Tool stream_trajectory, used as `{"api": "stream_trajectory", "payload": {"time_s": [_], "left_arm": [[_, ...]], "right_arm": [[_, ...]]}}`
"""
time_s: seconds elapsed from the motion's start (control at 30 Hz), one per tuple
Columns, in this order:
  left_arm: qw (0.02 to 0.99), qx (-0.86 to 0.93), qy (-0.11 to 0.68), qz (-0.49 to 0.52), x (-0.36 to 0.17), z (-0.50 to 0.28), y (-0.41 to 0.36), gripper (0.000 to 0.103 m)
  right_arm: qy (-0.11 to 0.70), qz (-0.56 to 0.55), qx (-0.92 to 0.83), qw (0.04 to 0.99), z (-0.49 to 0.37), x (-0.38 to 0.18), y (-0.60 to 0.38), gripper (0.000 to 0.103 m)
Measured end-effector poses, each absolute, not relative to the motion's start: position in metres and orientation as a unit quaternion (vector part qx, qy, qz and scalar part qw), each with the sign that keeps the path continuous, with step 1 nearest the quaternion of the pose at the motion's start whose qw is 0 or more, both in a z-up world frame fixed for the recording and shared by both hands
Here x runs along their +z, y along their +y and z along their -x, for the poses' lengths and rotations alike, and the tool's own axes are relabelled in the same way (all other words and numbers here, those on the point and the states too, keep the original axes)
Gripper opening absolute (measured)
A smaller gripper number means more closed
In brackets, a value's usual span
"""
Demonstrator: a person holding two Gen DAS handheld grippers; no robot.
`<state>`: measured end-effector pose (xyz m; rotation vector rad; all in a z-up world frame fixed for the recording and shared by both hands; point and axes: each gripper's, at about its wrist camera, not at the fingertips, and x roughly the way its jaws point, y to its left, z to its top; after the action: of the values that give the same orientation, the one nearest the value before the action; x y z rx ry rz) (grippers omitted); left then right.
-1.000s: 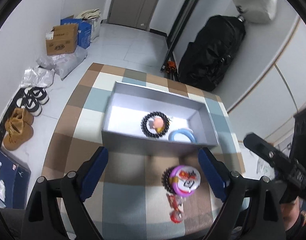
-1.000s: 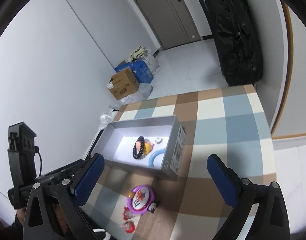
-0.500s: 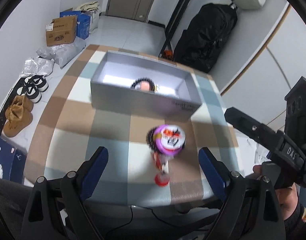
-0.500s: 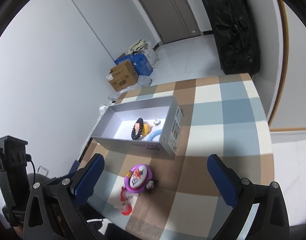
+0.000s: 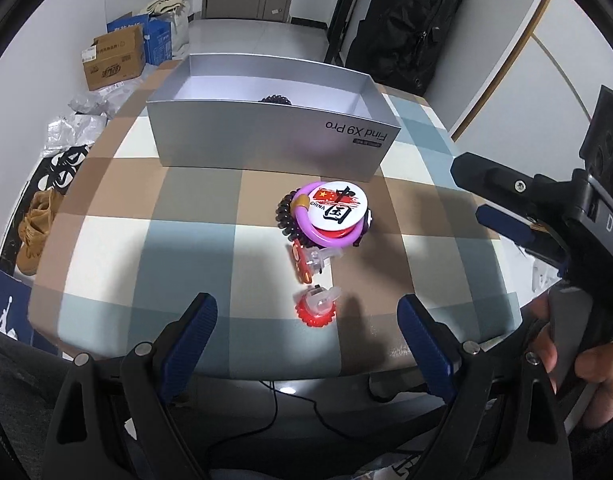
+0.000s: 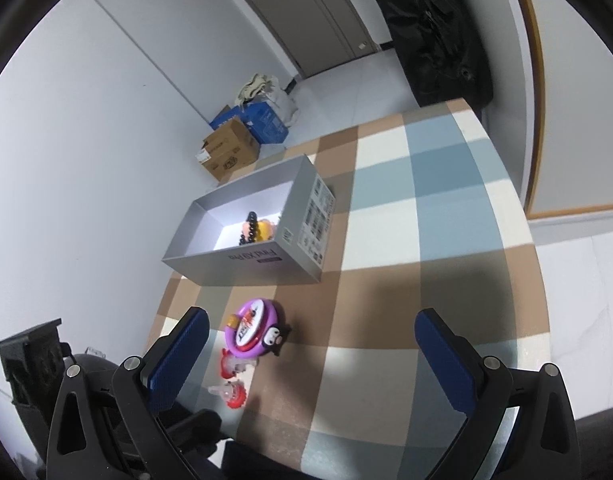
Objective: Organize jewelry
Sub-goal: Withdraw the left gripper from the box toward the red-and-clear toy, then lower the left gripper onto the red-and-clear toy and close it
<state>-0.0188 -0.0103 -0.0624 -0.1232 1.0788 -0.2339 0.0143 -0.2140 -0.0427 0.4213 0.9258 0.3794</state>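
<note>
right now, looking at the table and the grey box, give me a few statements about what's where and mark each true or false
1. The left gripper is open and holds nothing. True.
2. The round badge lies inside the grey box. False: it sits on the purple ring on the checked tablecloth, in front of the box.
3. A dark bead bracelet is inside the box. True.
4. The right gripper is shut on the red gear-shaped piece. False: its jaws stand wide apart and the piece lies alone on the cloth.
5. The box has a lid on. False: it is open at the top.
</note>
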Motion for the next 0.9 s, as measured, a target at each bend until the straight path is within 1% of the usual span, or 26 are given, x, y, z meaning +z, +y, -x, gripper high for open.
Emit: {"api": "stream_trajectory", "payload": {"time_s": [0.1, 0.17, 0.2, 0.37, 0.43, 0.5, 0.57, 0.63, 0.67, 0.7, 0.8, 0.9], "left_arm": [[0.850, -0.099, 0.515, 0.045, -0.066, 0.016, -0.010, 0.088], [0.847, -0.106, 0.519, 0.048, -0.068, 0.015, -0.011, 0.081], [0.846, -0.109, 0.520, 0.048, -0.068, 0.014, -0.012, 0.076], [0.843, -0.119, 0.522, 0.045, -0.069, 0.016, -0.015, 0.063], [0.843, -0.115, 0.523, 0.041, -0.071, 0.016, -0.015, 0.054], [0.844, -0.101, 0.526, 0.033, -0.073, 0.013, -0.017, 0.050], [0.847, -0.089, 0.523, 0.027, -0.074, 0.012, -0.017, 0.042], [0.844, -0.101, 0.525, 0.032, -0.074, 0.012, -0.018, 0.024], [0.843, -0.108, 0.525, 0.034, -0.074, 0.013, -0.019, 0.020], [0.840, -0.117, 0.529, 0.035, -0.075, 0.014, -0.021, 0.014], [0.838, -0.118, 0.532, 0.026, -0.074, 0.015, -0.023, 0.014], [0.835, -0.122, 0.536, 0.038, -0.074, 0.015, -0.020, 0.014]], "right_arm": [[0.445, -0.203, 0.179, 0.854, -0.016, -0.044, -0.215, 0.103], [0.444, -0.202, 0.179, 0.855, -0.016, -0.044, -0.214, 0.103], [0.444, -0.202, 0.179, 0.855, -0.016, -0.044, -0.214, 0.103], [0.449, -0.209, 0.175, 0.851, -0.018, -0.047, -0.216, 0.103], [0.451, -0.209, 0.174, 0.850, -0.018, -0.048, -0.216, 0.103], [0.451, -0.209, 0.174, 0.850, -0.017, -0.048, -0.216, 0.103], [0.450, -0.209, 0.175, 0.850, -0.017, -0.048, -0.216, 0.103], [0.448, -0.207, 0.176, 0.851, -0.017, -0.047, -0.216, 0.103], [0.448, -0.206, 0.176, 0.852, -0.016, -0.047, -0.215, 0.103], [0.448, -0.206, 0.177, 0.852, -0.017, -0.048, -0.215, 0.103], [0.453, -0.206, 0.178, 0.849, -0.018, -0.049, -0.215, 0.103], [0.456, -0.207, 0.174, 0.848, -0.018, -0.051, -0.215, 0.103]]}}
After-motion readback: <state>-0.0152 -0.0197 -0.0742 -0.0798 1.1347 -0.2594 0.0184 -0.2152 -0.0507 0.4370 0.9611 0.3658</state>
